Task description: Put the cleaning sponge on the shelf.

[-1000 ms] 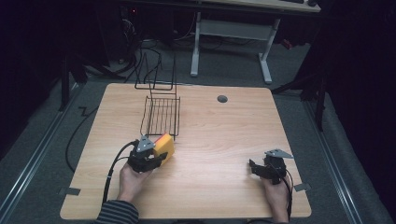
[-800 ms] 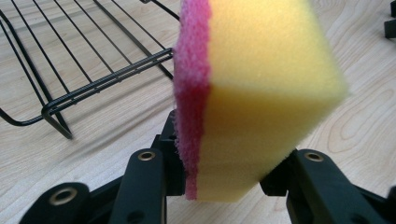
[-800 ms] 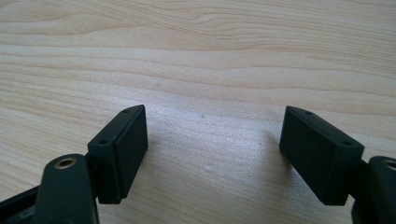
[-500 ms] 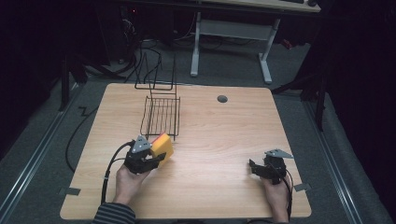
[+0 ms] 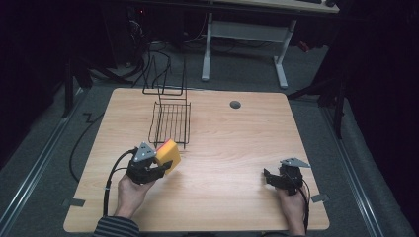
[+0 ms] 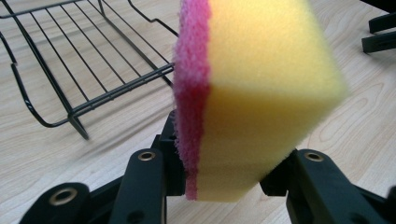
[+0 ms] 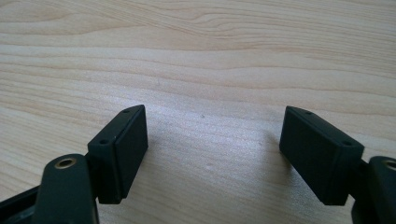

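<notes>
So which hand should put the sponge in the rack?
Left, probably. The left gripper already clamps the sponge just in front of the wire rack. The right gripper sits open and empty, far across the table.

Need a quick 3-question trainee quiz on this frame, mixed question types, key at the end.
1. True or false: the left gripper is shut on the yellow foam sponge with the pink scouring layer.
2. Multiple choice: the black wire rack on the light wooden table stands A) beyond the sponge, toward the far edge; B) under the right gripper; C) at the near right corner.
3. Fill in: the right gripper's jaws are ____, with bare wood between them.

Key: 1 true; 2 A; 3 open.
</notes>
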